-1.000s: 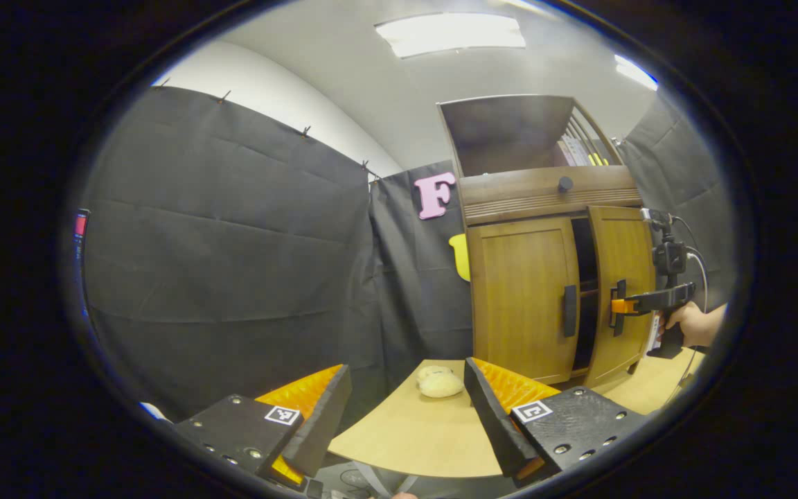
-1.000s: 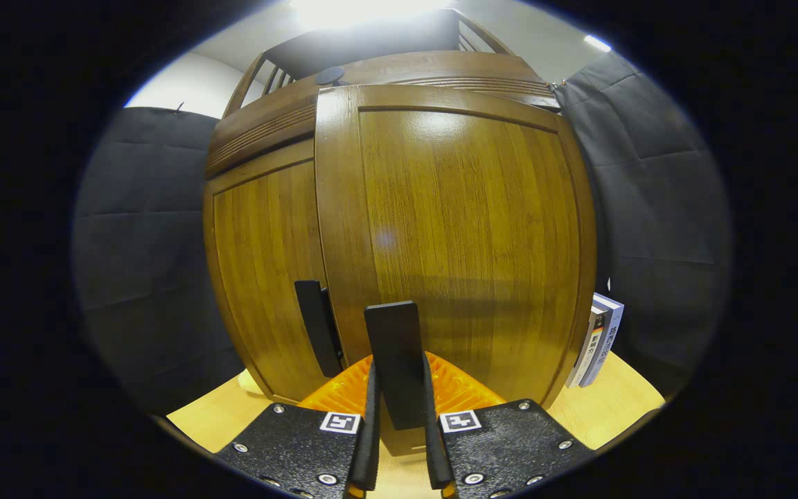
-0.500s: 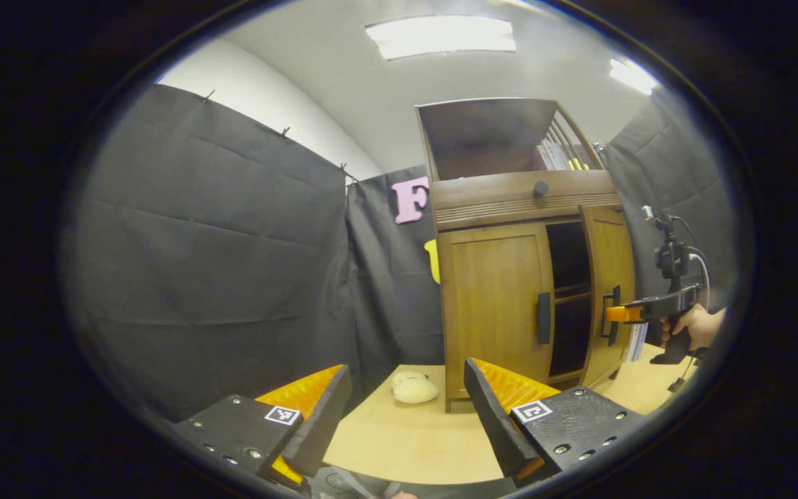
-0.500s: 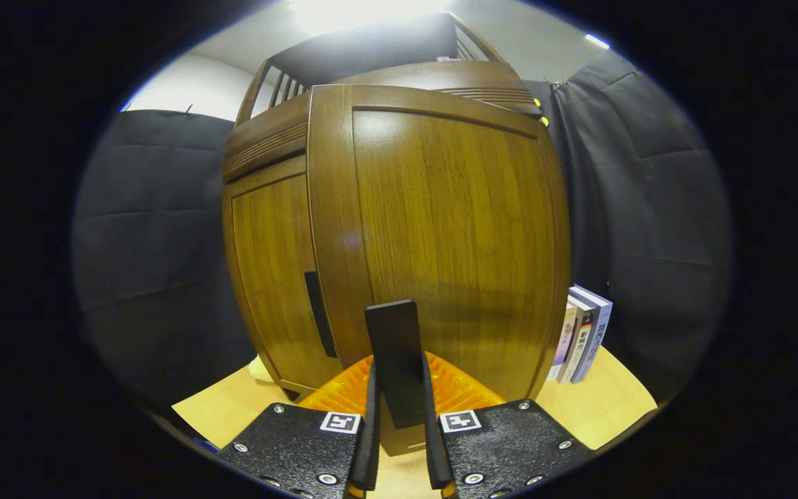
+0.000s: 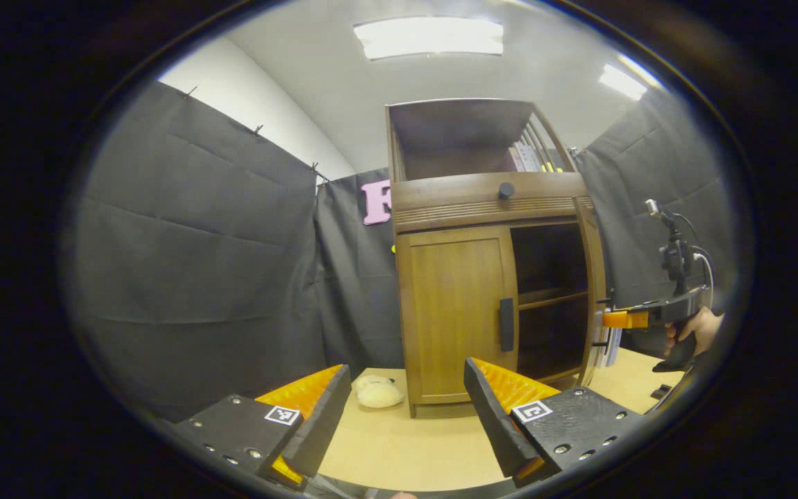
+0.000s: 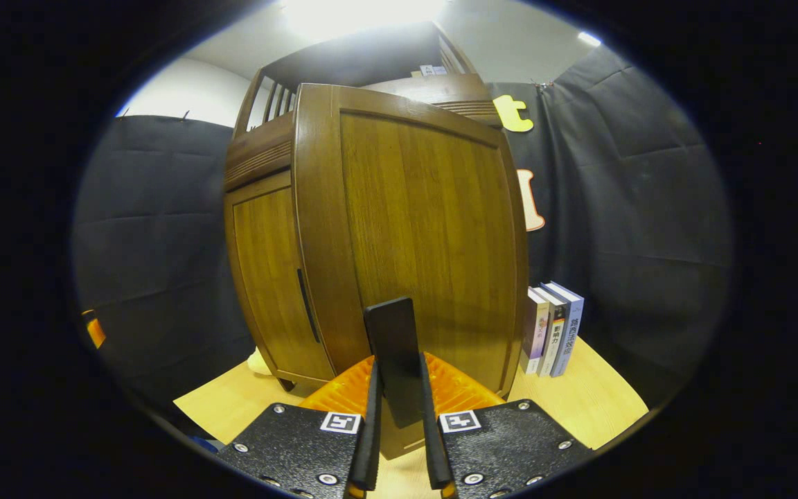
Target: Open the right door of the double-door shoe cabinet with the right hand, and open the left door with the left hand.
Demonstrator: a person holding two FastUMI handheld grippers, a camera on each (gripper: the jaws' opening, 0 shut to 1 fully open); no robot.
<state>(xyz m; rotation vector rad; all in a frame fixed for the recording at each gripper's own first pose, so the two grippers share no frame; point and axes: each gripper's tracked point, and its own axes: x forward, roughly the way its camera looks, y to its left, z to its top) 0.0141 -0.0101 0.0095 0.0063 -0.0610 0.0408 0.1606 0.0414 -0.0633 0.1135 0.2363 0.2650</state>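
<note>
A brown wooden shoe cabinet (image 5: 472, 197) stands on a light wooden table (image 5: 399, 443). Its right door (image 6: 427, 235) is swung wide open, showing dark shelves (image 5: 551, 298). My right gripper (image 6: 397, 388) is shut on that door's black handle (image 6: 393, 346); in the left gripper view it (image 5: 610, 319) is at the door's edge, held by a hand (image 5: 704, 329). The left door (image 5: 458, 315) is closed, with its black handle (image 5: 506, 324) at the inner edge. My left gripper (image 5: 402, 409) is open with nothing between its fingers, well in front of the cabinet.
A pale plush slipper (image 5: 377, 391) lies on the table left of the cabinet. Several books (image 6: 551, 326) stand upright to the cabinet's right. Black cloth walls the booth on all sides. More books lean on the cabinet's open top shelf (image 5: 530, 156).
The right door has swung from ajar to wide open with my right gripper on its handle. The left gripper view has turned so that the cabinet sits more toward the middle.
</note>
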